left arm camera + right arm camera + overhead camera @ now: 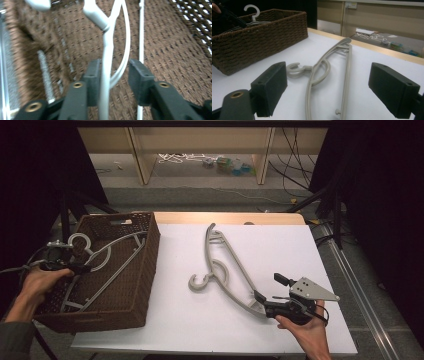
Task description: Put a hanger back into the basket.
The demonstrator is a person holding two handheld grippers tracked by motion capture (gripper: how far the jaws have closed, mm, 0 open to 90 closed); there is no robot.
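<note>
A pale grey hanger (107,251) lies tilted in the brown wicker basket (150,245), its hook over the far left rim. My left gripper (82,268) reaches into the basket from the left. In the left gripper view its jaws stand apart around the hanger's arm (106,50), with a gap to the right pad (138,77). A second grey hanger (230,265) lies flat on the white table (200,320). My right gripper (270,288) is open at this hanger's near end, and the hanger (322,62) stretches away between its wide jaws.
The basket (262,32) stands at the table's left edge and partly overhangs it. Beyond the table's far edge are a wooden frame (145,165), cables and small items on the floor. Dark stands flank both sides.
</note>
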